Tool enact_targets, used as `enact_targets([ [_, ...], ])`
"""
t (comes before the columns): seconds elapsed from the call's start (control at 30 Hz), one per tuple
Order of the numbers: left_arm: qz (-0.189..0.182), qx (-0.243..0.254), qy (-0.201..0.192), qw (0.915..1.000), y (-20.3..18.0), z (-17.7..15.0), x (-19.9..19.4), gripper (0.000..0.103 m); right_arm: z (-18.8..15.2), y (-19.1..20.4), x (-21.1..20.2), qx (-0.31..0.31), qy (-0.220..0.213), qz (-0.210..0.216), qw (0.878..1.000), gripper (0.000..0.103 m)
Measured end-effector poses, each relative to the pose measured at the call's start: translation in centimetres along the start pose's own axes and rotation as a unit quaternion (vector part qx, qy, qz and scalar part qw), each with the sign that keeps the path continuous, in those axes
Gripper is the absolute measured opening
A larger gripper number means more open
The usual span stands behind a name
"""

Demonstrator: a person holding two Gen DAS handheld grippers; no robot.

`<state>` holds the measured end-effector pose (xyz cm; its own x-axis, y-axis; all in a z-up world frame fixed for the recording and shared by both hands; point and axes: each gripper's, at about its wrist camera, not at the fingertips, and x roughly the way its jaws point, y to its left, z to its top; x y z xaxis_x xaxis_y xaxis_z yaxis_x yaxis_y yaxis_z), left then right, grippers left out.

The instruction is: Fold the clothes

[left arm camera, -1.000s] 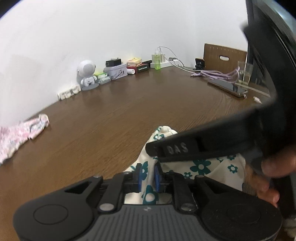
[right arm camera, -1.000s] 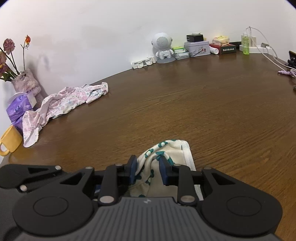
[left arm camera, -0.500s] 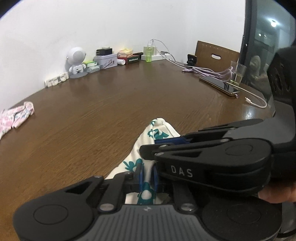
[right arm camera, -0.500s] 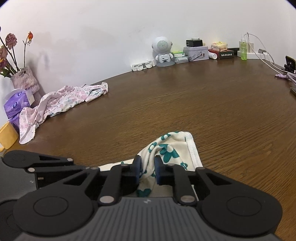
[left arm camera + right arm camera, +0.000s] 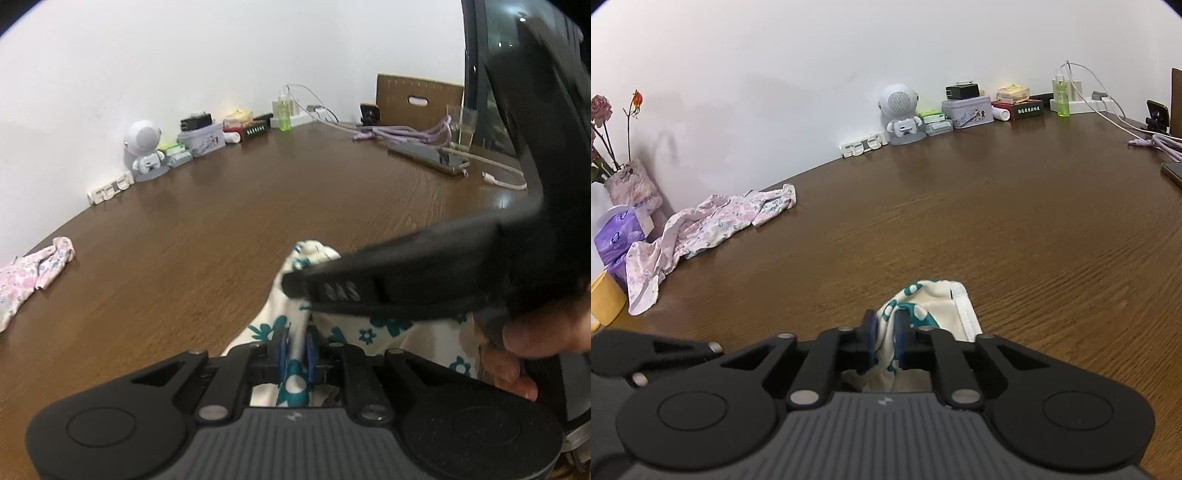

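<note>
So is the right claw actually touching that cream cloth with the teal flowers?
Touching. In the right wrist view the right claw has just closed and its blue pads pinch a fold of the flowered cloth between them.

In the left wrist view, much of the cream cloth with teal flowers (image 5: 373, 325) is covered by the blurred black body of the right gripper (image 5: 424, 280), whose fingertips are hidden and whose lettering cannot be read. A person's hand (image 5: 532, 332) on it is cut off by the right edge. In the right wrist view, the yellow mug (image 5: 604, 301) and the pink dried flowers (image 5: 600, 110) are clipped by the left edge, and the label on the dark red box (image 5: 1027, 109) is too small to be read.
</note>
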<state>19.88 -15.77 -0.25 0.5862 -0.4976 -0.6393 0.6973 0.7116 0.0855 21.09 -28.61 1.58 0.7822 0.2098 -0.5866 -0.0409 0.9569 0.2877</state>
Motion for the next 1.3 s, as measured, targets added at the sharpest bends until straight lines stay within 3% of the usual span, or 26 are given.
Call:
enact_targets([
  [0.27,-0.004,0.011,0.009,0.9999,-0.6,-0.5,0.9,0.009,-0.6,-0.2,-0.8,0.000,-0.006,0.004,1.000,0.008],
  [0.47,-0.002,0.013,0.008,0.9999,-0.8,-0.7,0.9,0.008,1.1,1.3,-2.2,-0.040,-0.054,-0.015,0.998,0.009],
  [0.7,-0.007,0.002,0.011,0.9999,-0.4,-0.6,0.7,0.009,0.4,0.5,-0.1,-0.048,-0.019,-0.029,0.998,0.008],
  [0.9,-0.010,-0.032,0.005,0.9994,0.5,0.2,-0.3,0.013,-1.0,0.5,-0.5,-0.068,-0.016,-0.045,0.997,0.008],
  [1.13,-0.040,-0.073,0.018,0.9964,1.8,0.5,-0.5,0.018,-0.9,-0.5,-0.7,-0.047,-0.013,-0.026,0.998,0.008],
  [1.3,-0.025,-0.123,0.012,0.9921,3.9,0.7,-0.8,0.019,-1.0,-0.7,-0.8,-0.049,-0.012,-0.017,0.999,0.008],
])
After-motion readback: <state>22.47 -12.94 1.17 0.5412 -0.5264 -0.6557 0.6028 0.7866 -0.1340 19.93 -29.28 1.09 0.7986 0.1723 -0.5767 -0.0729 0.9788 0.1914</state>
